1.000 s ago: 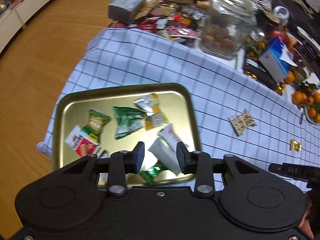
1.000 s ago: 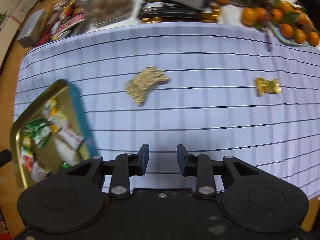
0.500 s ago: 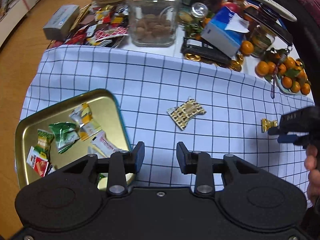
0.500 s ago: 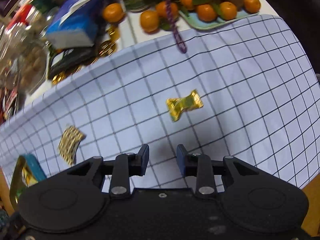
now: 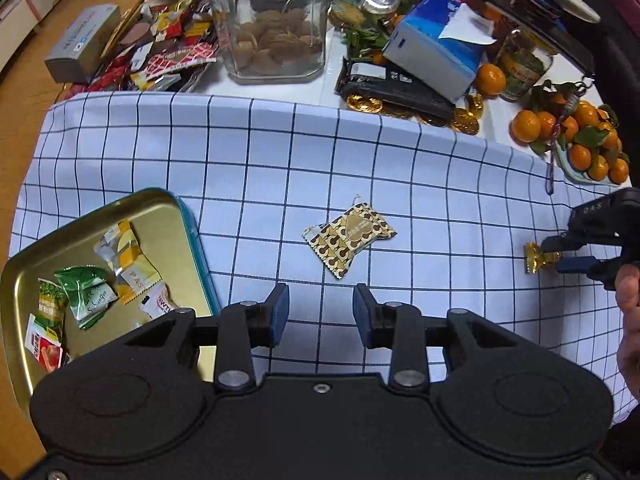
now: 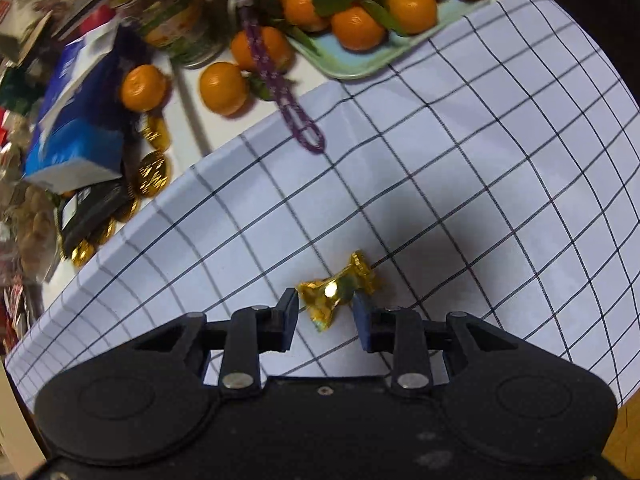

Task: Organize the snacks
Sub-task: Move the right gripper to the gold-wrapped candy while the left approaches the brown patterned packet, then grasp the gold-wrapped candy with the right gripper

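A gold tin tray (image 5: 168, 204) at the left holds several wrapped snacks. A brown-and-gold patterned snack packet (image 5: 350, 236) lies on the checked cloth, just ahead of my open, empty left gripper (image 5: 320, 314). A gold-foil candy (image 6: 338, 288) lies on the cloth between the open fingers of my right gripper (image 6: 325, 314). In the left wrist view the right gripper (image 5: 560, 256) sits at the far right around the same candy (image 5: 534, 262).
The table's back holds a glass cookie jar (image 5: 276, 24), a blue tissue box (image 5: 436, 48), gold coins (image 5: 464, 120), a pile of snack wrappers (image 5: 168, 52), a plate of oranges (image 6: 360, 12) and a purple chain (image 6: 288, 96).
My right gripper has moved forward and down until the gold candy sits between its fingers. My left gripper has swung from over the tray toward the patterned packet.
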The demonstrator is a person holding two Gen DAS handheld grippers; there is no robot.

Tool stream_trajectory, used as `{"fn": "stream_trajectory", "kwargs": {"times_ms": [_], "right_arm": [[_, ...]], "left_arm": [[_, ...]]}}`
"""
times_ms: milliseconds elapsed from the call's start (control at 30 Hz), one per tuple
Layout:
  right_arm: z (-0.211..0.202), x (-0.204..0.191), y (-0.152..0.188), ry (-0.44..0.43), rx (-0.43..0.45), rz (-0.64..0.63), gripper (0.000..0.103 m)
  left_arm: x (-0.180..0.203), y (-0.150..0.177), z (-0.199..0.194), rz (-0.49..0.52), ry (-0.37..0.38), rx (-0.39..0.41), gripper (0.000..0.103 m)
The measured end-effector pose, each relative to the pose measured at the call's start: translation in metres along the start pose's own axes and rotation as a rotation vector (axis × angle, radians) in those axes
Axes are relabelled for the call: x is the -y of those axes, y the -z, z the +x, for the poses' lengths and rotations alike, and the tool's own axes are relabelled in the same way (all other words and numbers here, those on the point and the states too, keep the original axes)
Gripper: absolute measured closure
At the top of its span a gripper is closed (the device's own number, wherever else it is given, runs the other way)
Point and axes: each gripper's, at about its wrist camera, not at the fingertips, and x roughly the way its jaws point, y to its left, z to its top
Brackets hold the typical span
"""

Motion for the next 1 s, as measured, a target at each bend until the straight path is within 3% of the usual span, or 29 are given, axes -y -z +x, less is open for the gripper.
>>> {"fn": "stream_trajectory", "kwargs": {"times_ms": [200,433,600,800,1000], "right_arm": [[0.007,0.005,-0.003,0.02,-0.014,0.008,0.07],[0.008,-0.005,0.014,0.009,-0.09,-0.083,0.07],[0.005,-0.003,0.015,-0.003,-0.043,-0.087,0.071],[0.019,0.008,-0.005,-0.152,-0.127,0.027,0.071],[0.022,-0.005,-0.01,-0.176,-0.101,-0.003,0.07]], "left_arm": [[0.005,-0.005,0.007,0.001,0.016,-0.005,0.059],[0.008,-0.002,0.013,0.02,-0.012,-0.02,0.059],[0.01,-0.001,0.013,0.025,-0.009,-0.022,0.059],[0.008,0.0,0.015,0.026,-0.018,-0.027,0.059],[0.007,-0.001,0.015,0.02,-0.017,-0.027,0.059]]}}
